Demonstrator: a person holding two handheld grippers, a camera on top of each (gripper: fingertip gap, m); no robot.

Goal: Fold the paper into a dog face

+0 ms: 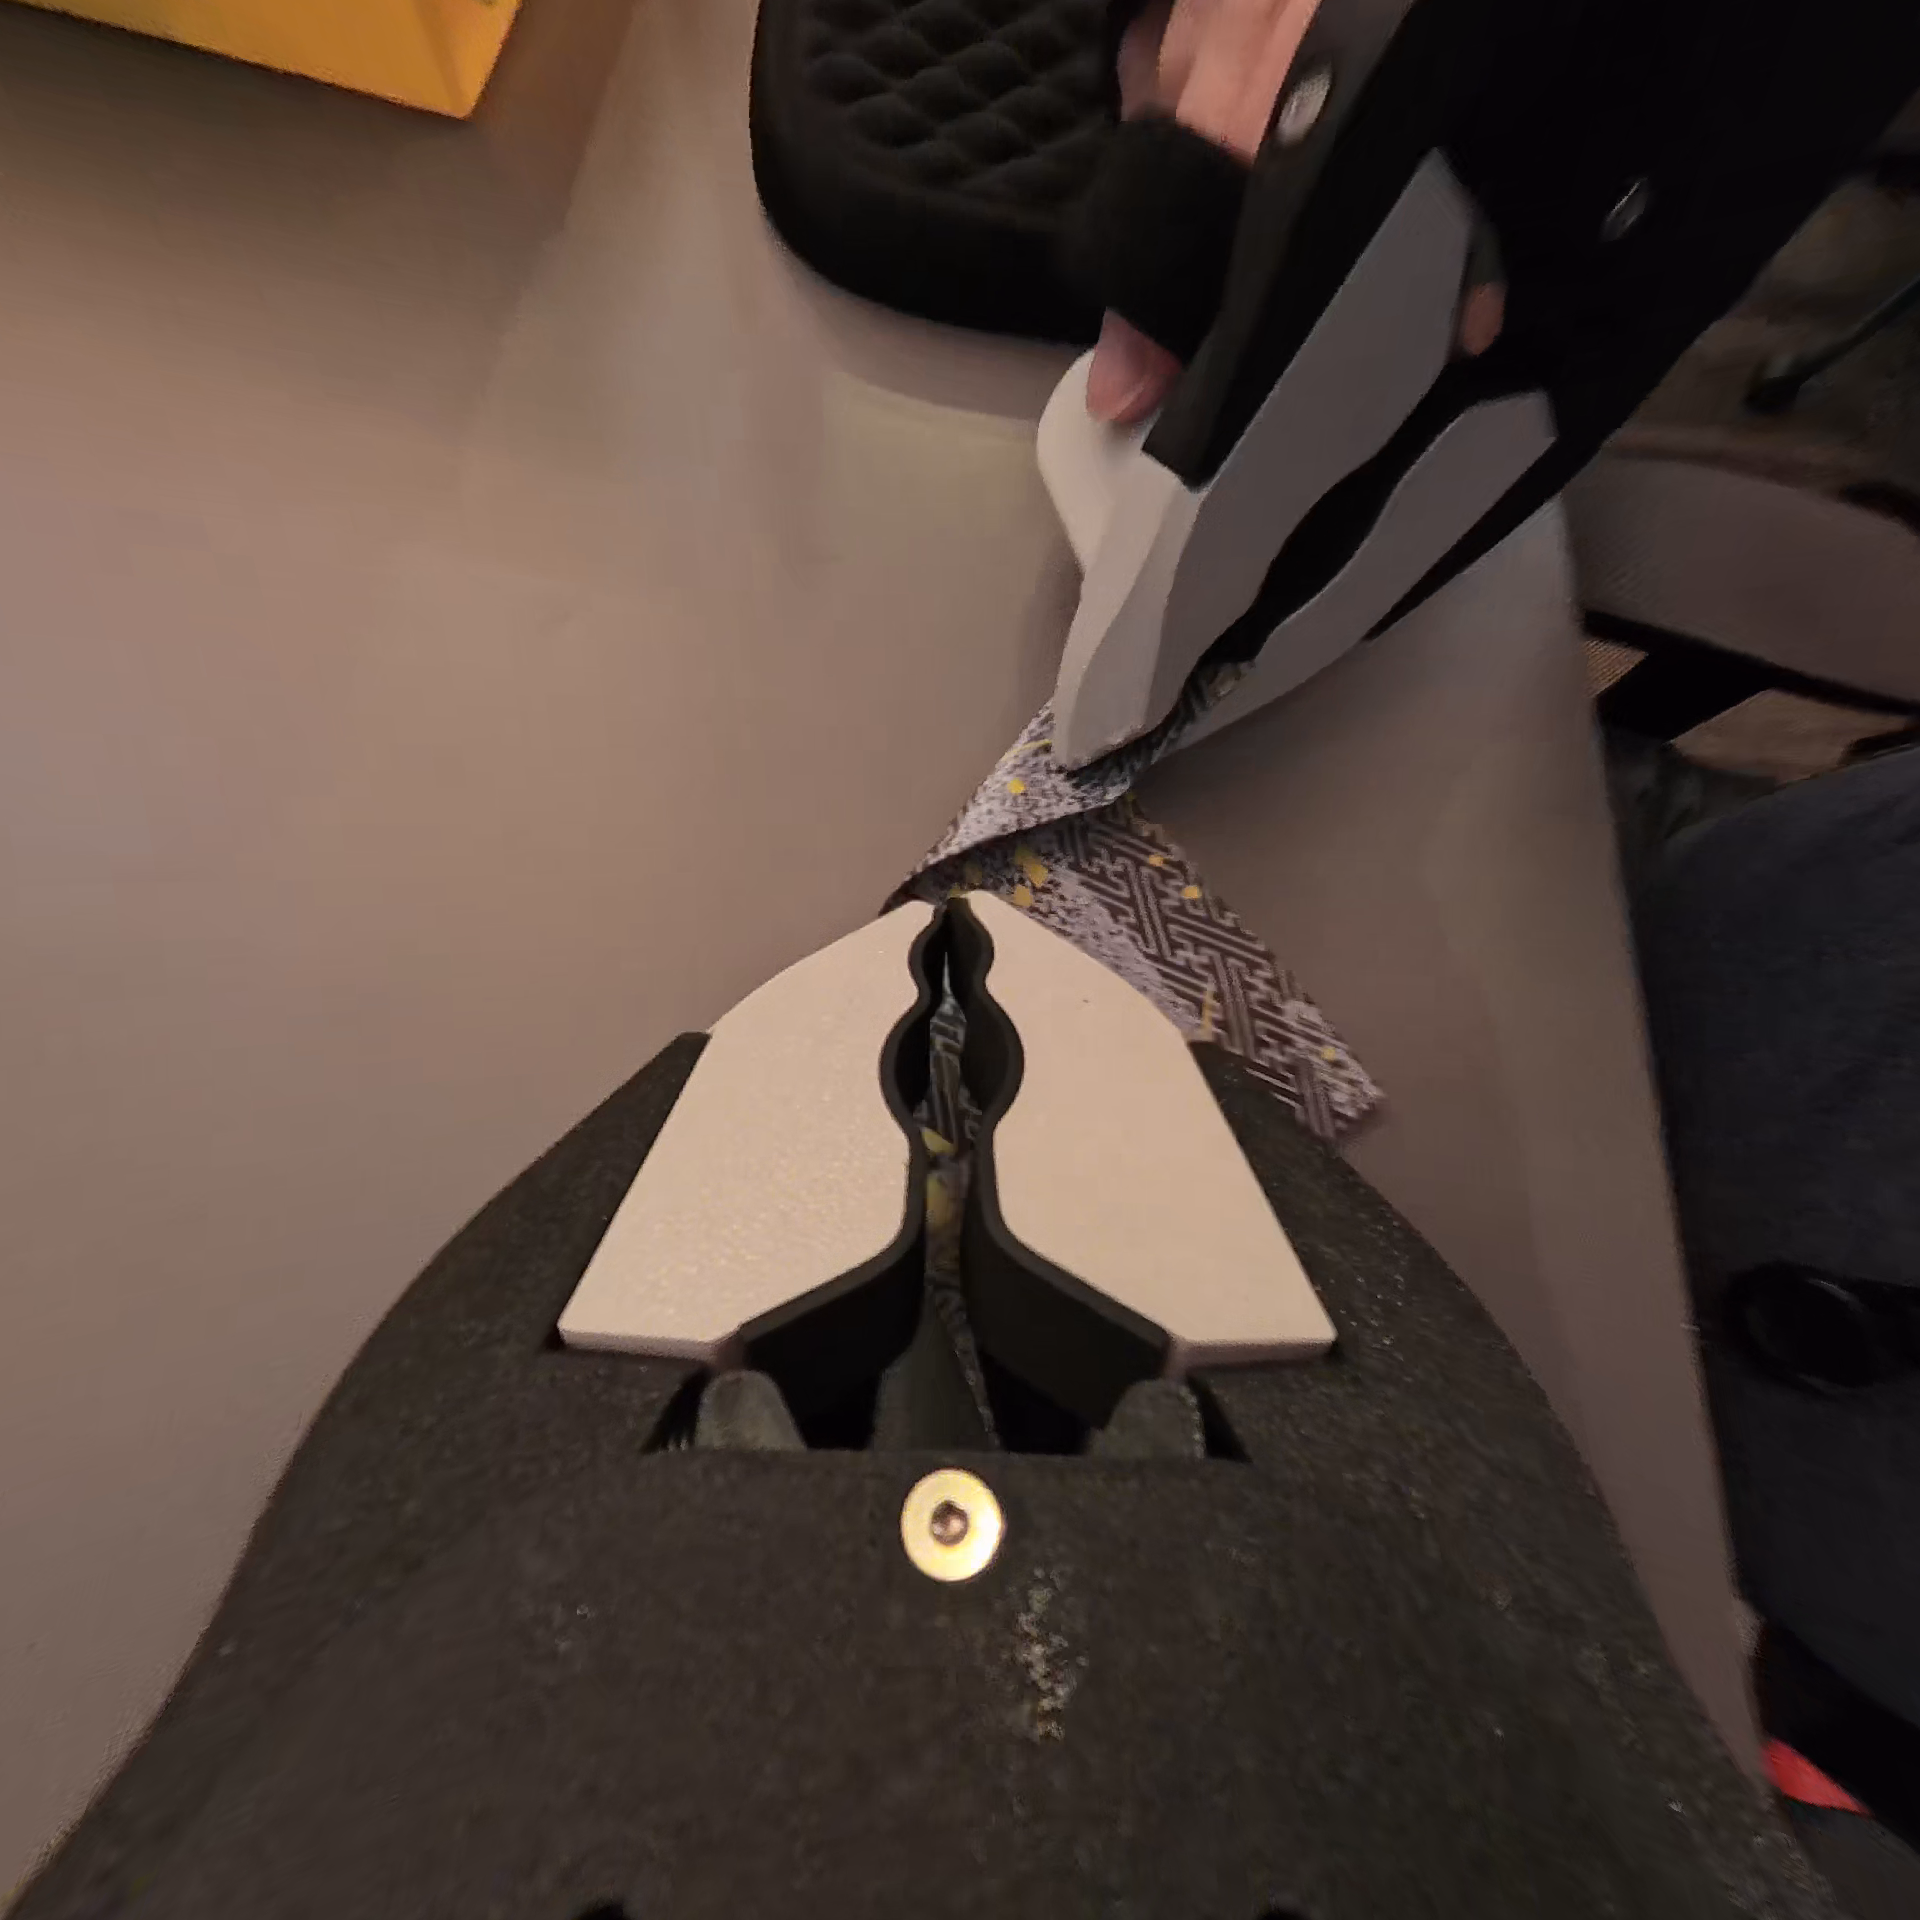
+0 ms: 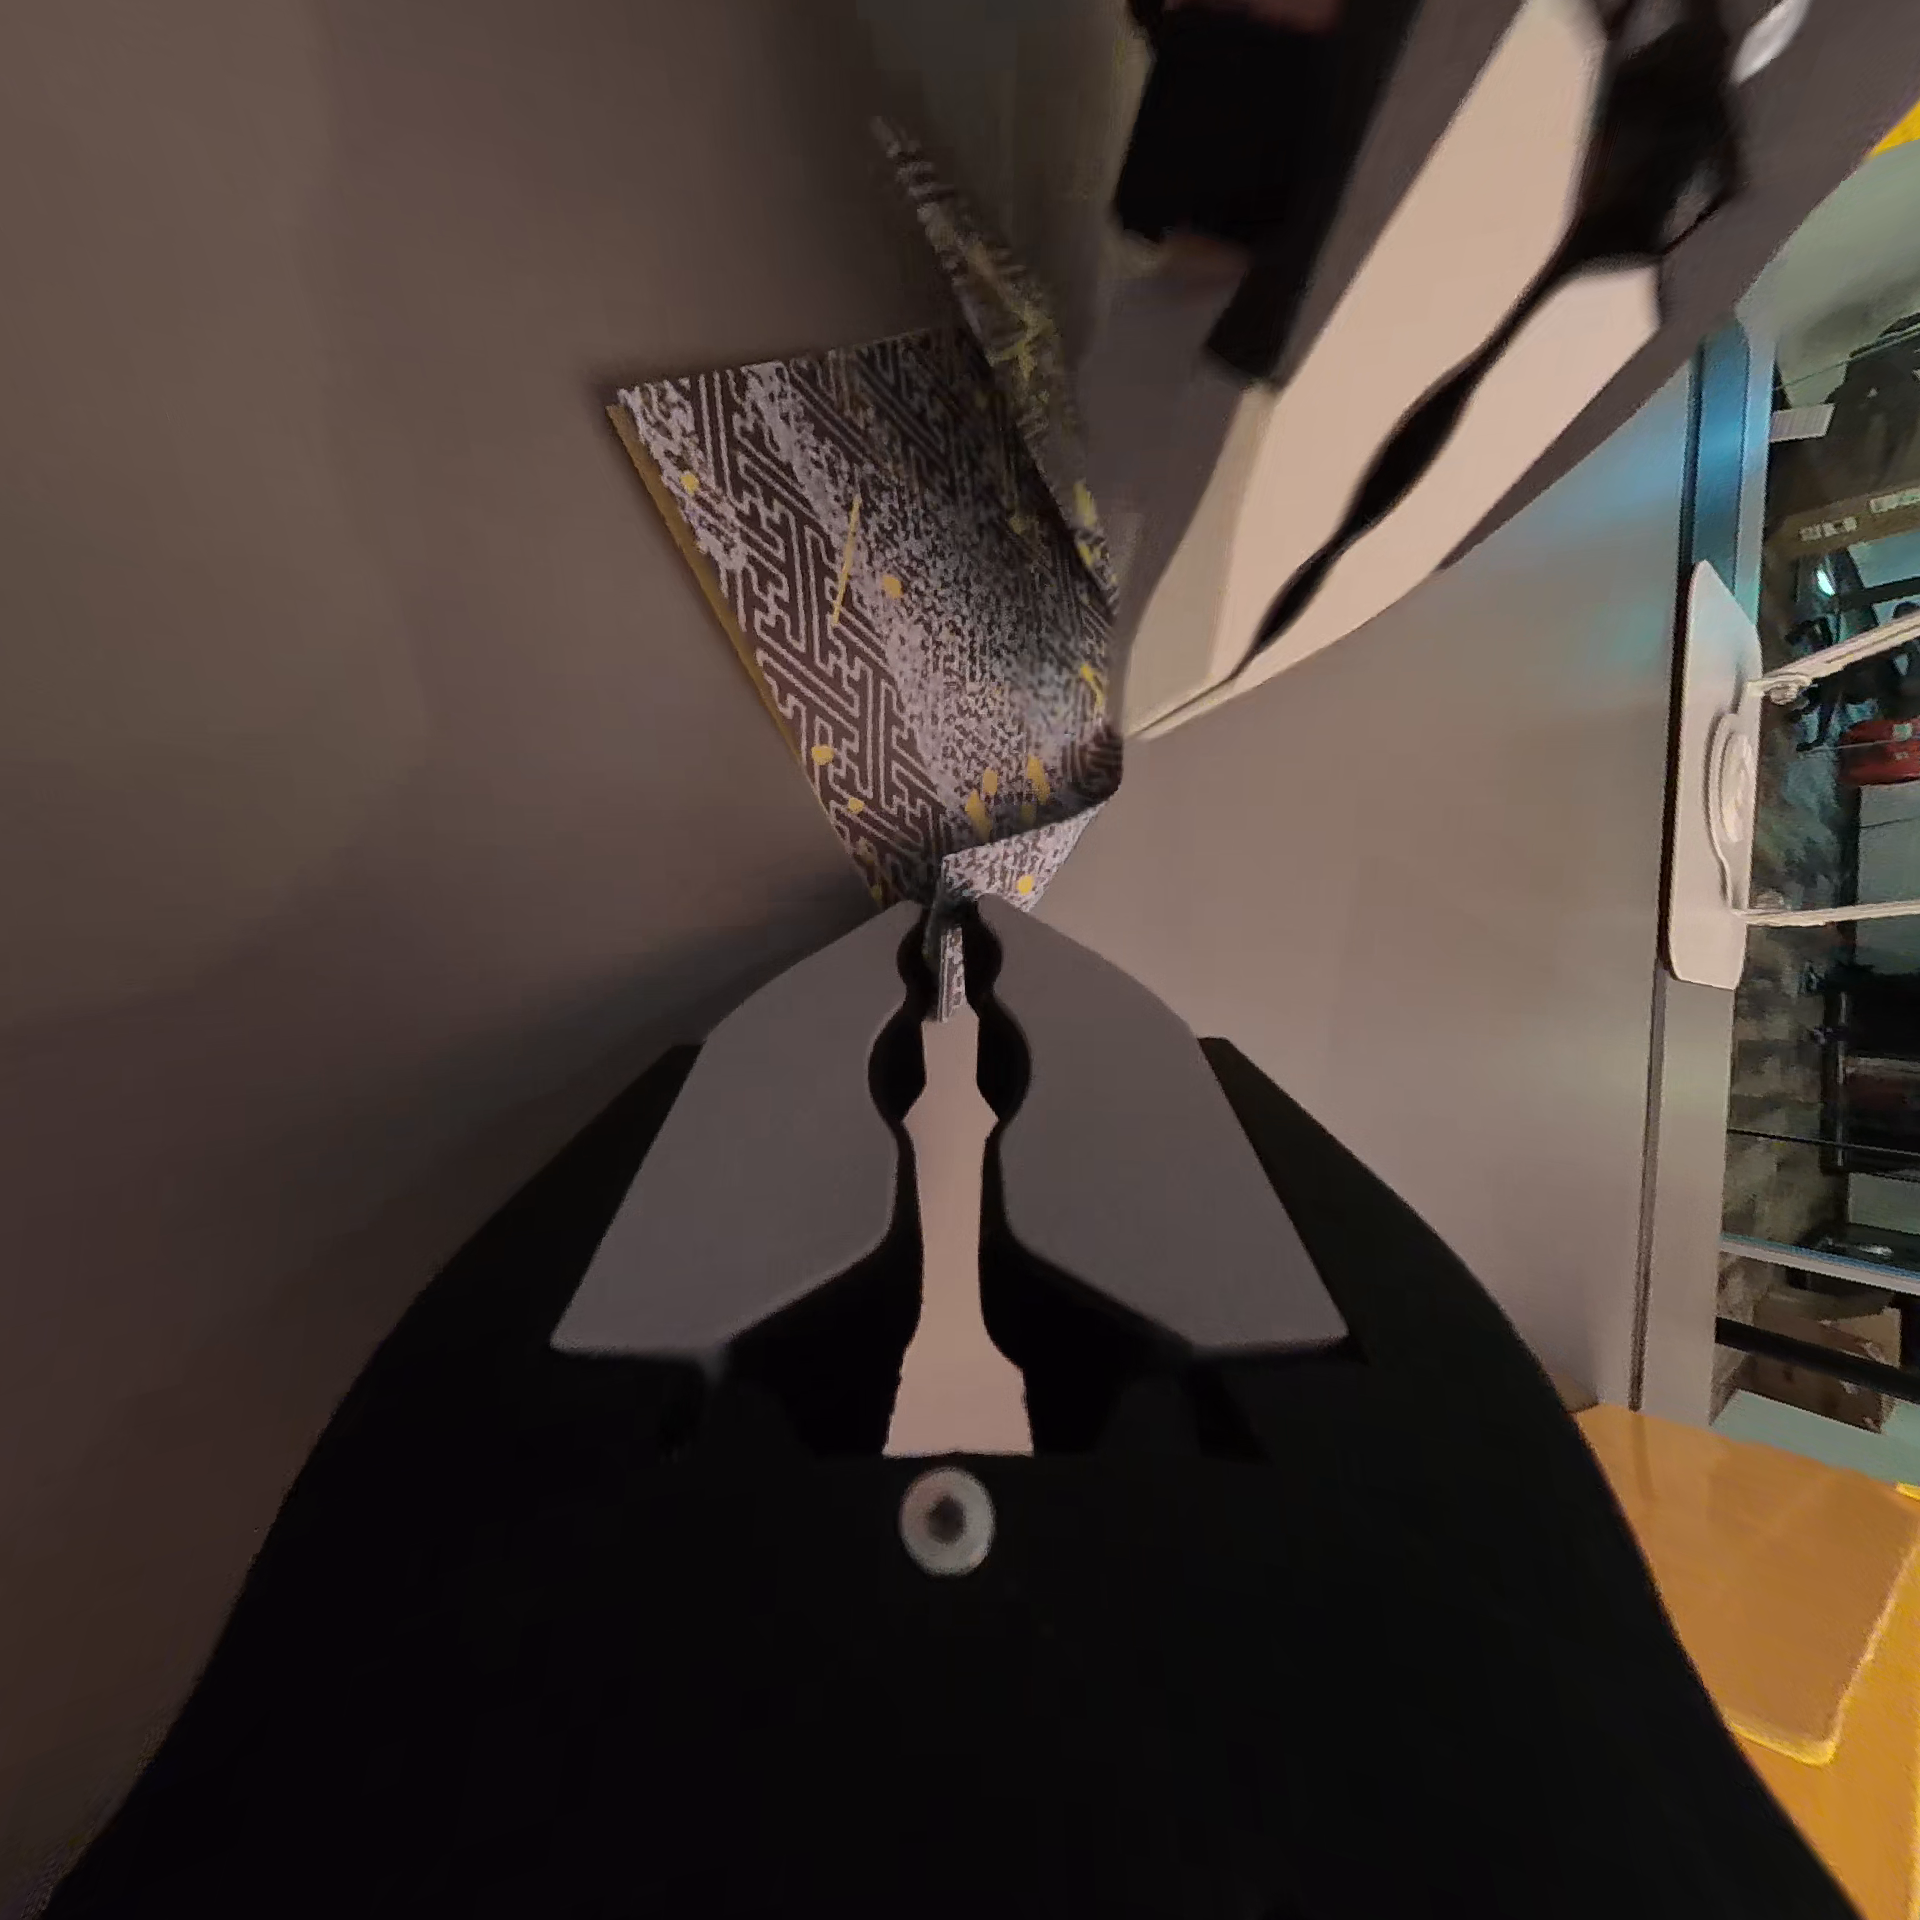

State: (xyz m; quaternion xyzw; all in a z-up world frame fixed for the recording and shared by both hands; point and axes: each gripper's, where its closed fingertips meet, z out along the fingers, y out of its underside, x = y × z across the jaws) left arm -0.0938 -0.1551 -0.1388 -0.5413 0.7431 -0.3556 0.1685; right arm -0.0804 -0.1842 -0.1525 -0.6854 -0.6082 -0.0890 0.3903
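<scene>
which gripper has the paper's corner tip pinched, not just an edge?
The right gripper: a paper corner pokes between its tips. The left gripper clamps along the fold.

One sheet of patterned paper [image 2: 894, 582], grey and black with yellow flecks, is up off the one grey table [image 1: 416, 727]. Two grippers are in view, the left gripper [image 1: 948, 914] and the right gripper [image 2: 951, 920], each pinched on the paper with two pale fingers [image 1: 810, 1122], four in all. One hand [image 1: 1195, 135] shows, in a black fingerless glove. One yellow box [image 1: 343, 42] sits at the table's far corner. One black quilted cushion [image 1: 935, 114] lies past the table's far edge.
</scene>
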